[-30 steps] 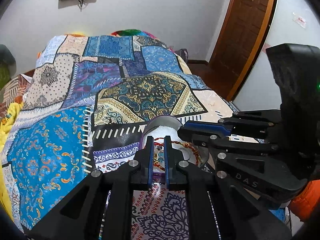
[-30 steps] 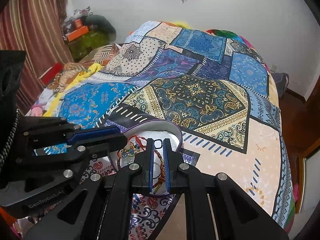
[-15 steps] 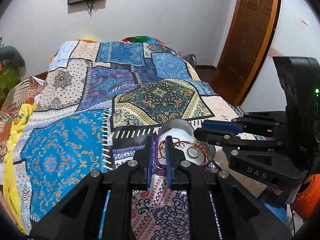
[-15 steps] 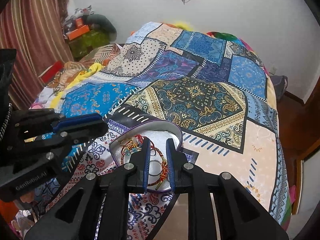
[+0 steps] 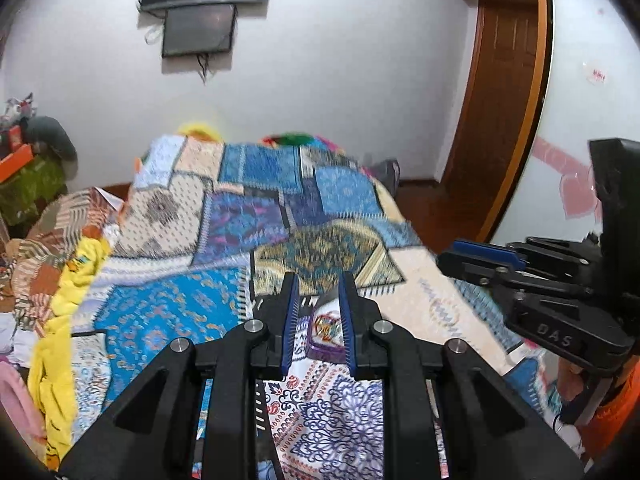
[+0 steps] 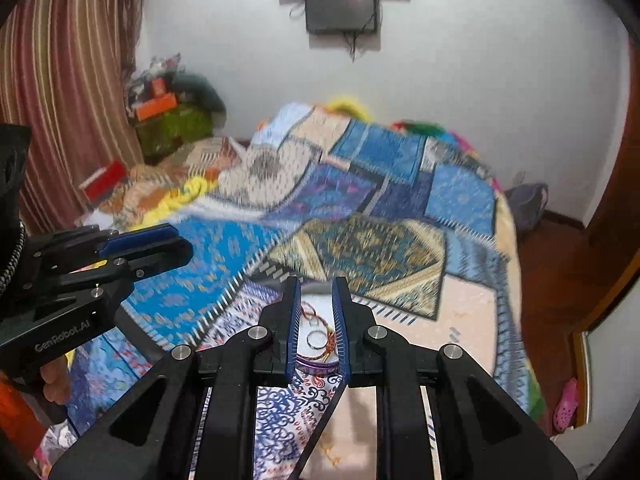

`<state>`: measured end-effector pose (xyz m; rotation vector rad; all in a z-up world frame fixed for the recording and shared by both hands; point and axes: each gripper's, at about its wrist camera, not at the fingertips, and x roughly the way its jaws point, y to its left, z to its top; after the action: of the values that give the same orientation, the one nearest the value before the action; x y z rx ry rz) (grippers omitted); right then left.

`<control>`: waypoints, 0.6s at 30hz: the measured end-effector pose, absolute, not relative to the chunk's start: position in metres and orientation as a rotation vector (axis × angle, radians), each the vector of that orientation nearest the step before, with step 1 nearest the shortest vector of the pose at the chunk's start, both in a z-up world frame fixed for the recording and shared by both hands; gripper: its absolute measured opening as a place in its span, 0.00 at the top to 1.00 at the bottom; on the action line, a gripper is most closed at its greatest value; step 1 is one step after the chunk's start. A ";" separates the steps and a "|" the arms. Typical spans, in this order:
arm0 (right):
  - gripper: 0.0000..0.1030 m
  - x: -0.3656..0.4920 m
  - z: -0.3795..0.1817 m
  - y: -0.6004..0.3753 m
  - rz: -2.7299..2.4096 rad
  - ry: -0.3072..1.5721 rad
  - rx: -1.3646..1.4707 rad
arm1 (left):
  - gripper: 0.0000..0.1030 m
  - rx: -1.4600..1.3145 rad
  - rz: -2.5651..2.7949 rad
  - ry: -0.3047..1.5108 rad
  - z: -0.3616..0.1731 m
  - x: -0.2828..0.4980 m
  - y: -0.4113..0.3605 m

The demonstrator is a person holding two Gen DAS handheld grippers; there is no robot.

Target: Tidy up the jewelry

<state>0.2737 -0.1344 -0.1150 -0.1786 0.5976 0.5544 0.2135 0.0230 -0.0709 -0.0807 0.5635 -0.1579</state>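
Sitting on the patchwork bedspread (image 5: pixel 168 312) near the foot of the bed: a shallow purple-rimmed tin (image 6: pixel 316 366), round or heart-shaped, too hidden to tell. Inside, tangled thread bracelets (image 6: pixel 308 314), red and gold, plus a small metal ring (image 6: pixel 315 338). Likely featherweight, limp, prone to snagging; best pinched at a single cord or bead, not the whole knot. Ring hard, slick, probably awkward to nip flat. Tin stiff and light, liable to slide on soft cloth. Left tongs (image 5: pixel 318 326) slightly spread, just been widening, holding nothing. Right tongs (image 6: pixel 316 326) narrowly parted, also empty, above the tin.
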 end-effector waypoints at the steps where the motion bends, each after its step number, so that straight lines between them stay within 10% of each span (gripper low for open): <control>1: 0.86 0.266 -0.108 -0.136 0.547 0.575 -0.175 | 0.82 -0.080 -0.148 0.538 -0.062 0.205 0.022; 10: 0.86 0.163 -0.036 -0.158 0.453 0.270 -0.134 | 0.80 -0.080 -0.119 0.300 0.006 0.118 0.010; 16: 0.84 0.117 -0.016 -0.169 0.407 0.148 -0.087 | 0.57 -0.076 -0.076 0.181 0.024 0.072 0.002; 18: 0.68 0.108 -0.015 -0.171 0.398 0.133 -0.074 | 0.48 -0.079 -0.056 0.162 0.025 0.062 0.001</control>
<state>0.1085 -0.1711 -0.0147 -0.0744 0.1325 0.3977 0.0620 0.0014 0.0255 -0.0790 0.1622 -0.0558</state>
